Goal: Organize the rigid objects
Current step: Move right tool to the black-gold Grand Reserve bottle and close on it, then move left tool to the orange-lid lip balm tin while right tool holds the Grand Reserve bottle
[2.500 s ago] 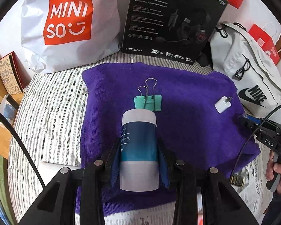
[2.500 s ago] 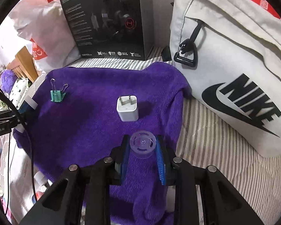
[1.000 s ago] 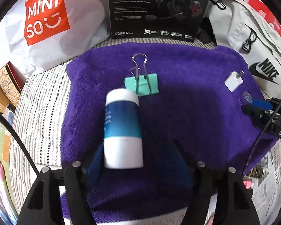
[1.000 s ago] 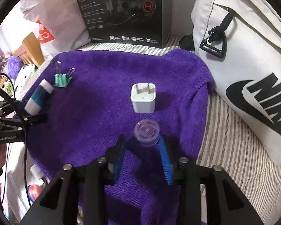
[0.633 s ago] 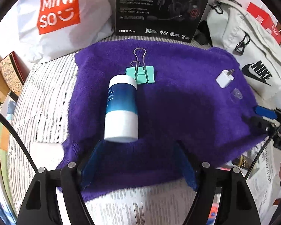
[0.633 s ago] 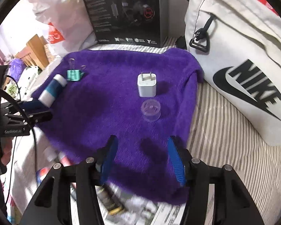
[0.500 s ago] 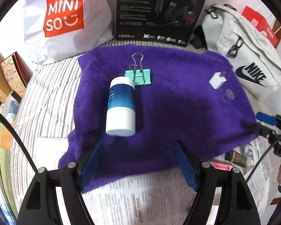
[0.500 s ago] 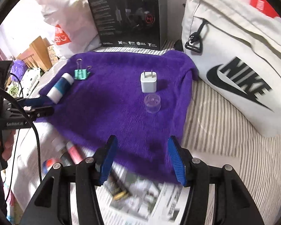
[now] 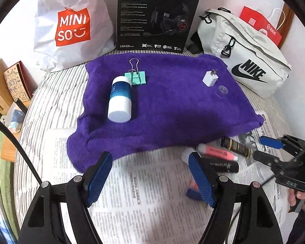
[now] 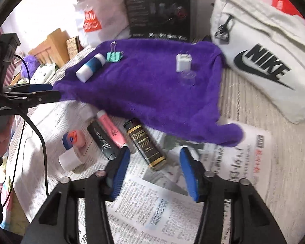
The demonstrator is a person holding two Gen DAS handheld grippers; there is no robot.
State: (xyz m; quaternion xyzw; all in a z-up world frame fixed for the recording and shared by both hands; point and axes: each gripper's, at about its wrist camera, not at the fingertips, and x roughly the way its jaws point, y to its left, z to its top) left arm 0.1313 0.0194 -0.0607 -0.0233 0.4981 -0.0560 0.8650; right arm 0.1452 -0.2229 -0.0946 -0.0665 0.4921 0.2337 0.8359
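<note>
A purple towel (image 9: 172, 109) (image 10: 152, 85) carries a white and blue bottle (image 9: 120, 99) (image 10: 90, 67), a green binder clip (image 9: 136, 76) (image 10: 113, 56), a white charger plug (image 9: 209, 78) (image 10: 183, 62) and a clear round cap (image 9: 222, 91) (image 10: 188, 77). My left gripper (image 9: 150, 174) is open and empty over the newspaper, near the towel's front edge. My right gripper (image 10: 154, 168) is open and empty over the newspaper, just behind a black and gold tube (image 10: 145, 144) (image 9: 235, 147).
On the newspaper (image 9: 142, 193) lie a pink tube (image 10: 109, 129) (image 9: 215, 152), a black tube (image 10: 102, 142) (image 9: 221, 165) and a small orange-blue jar (image 10: 74, 139). A Nike bag (image 9: 246, 61) (image 10: 264, 57), a headset box (image 9: 156, 14) and a Miniso bag (image 9: 71, 24) stand behind the towel.
Both grippers let go, the left of the bottle and the right of the clear cap, opened and drew back from the towel to above the newspaper. The tubes came into view.
</note>
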